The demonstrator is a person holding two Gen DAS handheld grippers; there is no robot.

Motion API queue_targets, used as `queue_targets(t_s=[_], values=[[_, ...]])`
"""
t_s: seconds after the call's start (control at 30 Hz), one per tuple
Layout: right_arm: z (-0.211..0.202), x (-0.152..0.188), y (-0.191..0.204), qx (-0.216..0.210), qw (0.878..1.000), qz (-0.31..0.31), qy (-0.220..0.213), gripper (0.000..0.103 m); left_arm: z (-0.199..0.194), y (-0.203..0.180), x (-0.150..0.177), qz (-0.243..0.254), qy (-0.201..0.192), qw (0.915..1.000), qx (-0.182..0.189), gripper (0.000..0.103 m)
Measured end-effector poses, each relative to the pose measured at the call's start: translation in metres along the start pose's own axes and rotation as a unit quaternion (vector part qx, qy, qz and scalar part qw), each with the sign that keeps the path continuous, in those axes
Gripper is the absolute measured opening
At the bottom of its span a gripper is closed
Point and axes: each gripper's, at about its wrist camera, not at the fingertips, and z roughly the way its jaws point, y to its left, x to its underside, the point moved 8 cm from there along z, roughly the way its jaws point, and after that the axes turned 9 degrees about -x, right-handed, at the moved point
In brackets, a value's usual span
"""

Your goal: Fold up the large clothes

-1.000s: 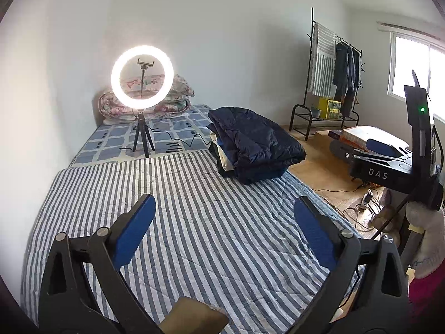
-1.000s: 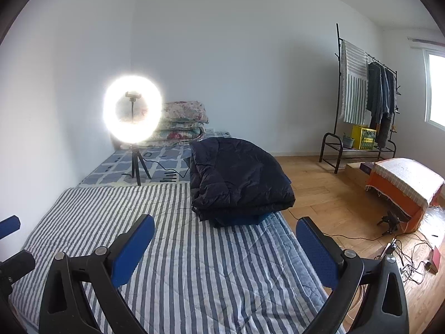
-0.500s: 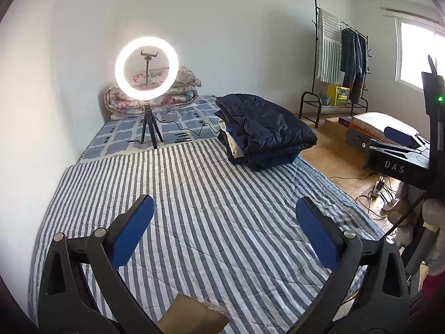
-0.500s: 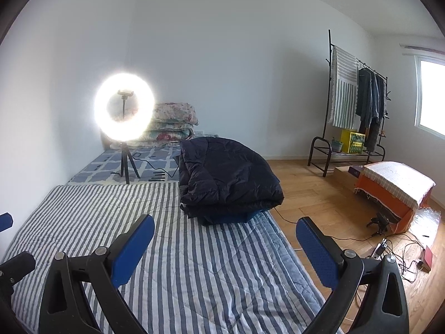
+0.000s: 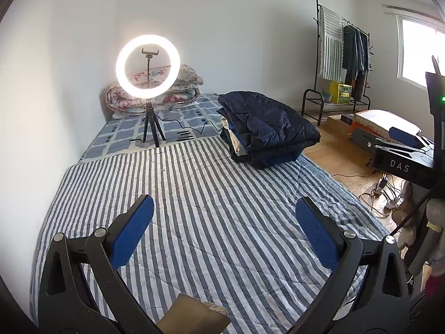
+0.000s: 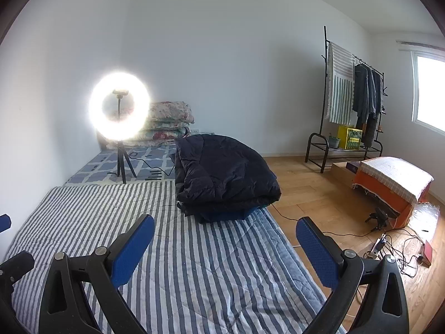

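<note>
Left gripper (image 5: pixel 224 222) and right gripper (image 6: pixel 225 240), each with jaws spread wide and gripping nothing, held above the striped quilt (image 5: pixel 211 222). The folded dark blue jacket (image 6: pixel 222 172) lies well ahead of both pairs of jaws, on top of other folded garments: beyond the right-hand jaw in the left view, between the jaws in the right view. A lit ring light (image 5: pixel 148 66) stands far beyond the left-hand jaw.
</note>
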Motion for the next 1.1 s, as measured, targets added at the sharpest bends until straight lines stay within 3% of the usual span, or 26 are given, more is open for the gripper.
queue_targets(t_s=[1.1], values=[[-0.0032,0.0002,0.0009,0.003,1.0,-0.004,-0.008,0.103,-0.0006,0.0024,-0.0013,0.002,-0.004,1.0,-0.005,0.103]])
